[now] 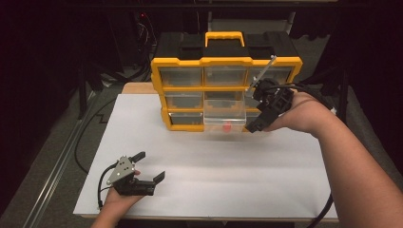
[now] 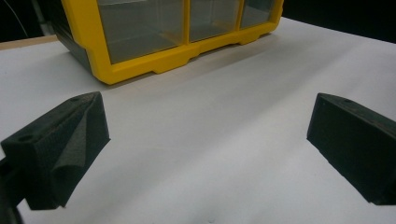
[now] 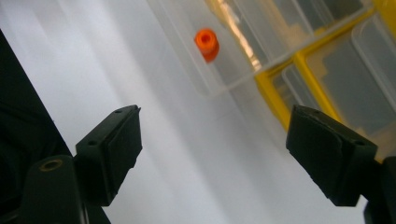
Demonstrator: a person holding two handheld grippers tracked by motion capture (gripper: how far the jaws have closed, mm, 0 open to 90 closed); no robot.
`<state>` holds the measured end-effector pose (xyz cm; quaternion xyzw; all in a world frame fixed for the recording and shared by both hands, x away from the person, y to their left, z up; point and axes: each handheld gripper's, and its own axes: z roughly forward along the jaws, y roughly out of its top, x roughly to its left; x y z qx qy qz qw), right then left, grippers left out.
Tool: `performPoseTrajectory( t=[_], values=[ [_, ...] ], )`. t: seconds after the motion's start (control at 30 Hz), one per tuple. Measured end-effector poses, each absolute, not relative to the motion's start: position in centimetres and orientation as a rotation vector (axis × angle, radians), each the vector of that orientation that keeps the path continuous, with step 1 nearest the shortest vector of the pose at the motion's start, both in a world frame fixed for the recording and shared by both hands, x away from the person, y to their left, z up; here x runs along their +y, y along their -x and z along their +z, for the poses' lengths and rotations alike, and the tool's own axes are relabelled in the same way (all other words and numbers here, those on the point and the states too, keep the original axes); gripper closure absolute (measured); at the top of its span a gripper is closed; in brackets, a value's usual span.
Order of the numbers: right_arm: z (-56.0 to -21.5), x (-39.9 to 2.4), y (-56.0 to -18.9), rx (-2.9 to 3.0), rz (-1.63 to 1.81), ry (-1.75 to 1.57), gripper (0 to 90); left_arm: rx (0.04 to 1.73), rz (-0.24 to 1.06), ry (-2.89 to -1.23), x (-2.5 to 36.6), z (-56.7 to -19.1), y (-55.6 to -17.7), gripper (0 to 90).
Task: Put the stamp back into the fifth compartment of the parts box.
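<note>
Risk comes first from the clear drawer (image 1: pixel 225 116), which is pulled out of the bottom row of the yellow organizer (image 1: pixel 180 61) and sticks out toward the near side over the white table (image 1: pixel 199 161). It seems to hang with only its back part inside the slot, so a small push from the right gripper (image 1: pixel 255 124), which is just beside its right end, could tip it or pull it fully out. Then the small orange piece (image 3: pixel 207 44) inside the drawer would roll onto the table. The right gripper has its jaws spread wide, with nothing between them. If the hand swings to the left now, the open jaw may catch the thin drawer wall.

The left gripper (image 1: pixel 150 169) rests at the near left of the table, well apart from the organizer, also with jaws spread and empty, so I see little danger there.

How deep the drawer sits in its slot is hard to judge, because the clear plastic almost disappears against the white. The right gripper view is blurred, and the hand covers the lower right drawers of the organizer, so their content I cannot tell
</note>
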<state>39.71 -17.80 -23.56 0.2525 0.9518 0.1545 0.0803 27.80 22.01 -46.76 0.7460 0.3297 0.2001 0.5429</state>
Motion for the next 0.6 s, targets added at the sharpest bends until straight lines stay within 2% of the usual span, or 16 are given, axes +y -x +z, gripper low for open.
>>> performPoseTrajectory(
  t=[0.27, 0.6],
  values=[
    [-25.3, -19.8, -38.8, 2.85, 0.452, -0.785, 13.9, 0.789, 0.477, -1.77, 22.1, -46.8, -27.9, 0.3],
    [-28.3, -21.9, -37.7, 2.836, 0.408, -0.856, 0.1, 0.792, 0.474, -1.768, 22.1, -46.8, -27.9, 0.3]
  ],
)
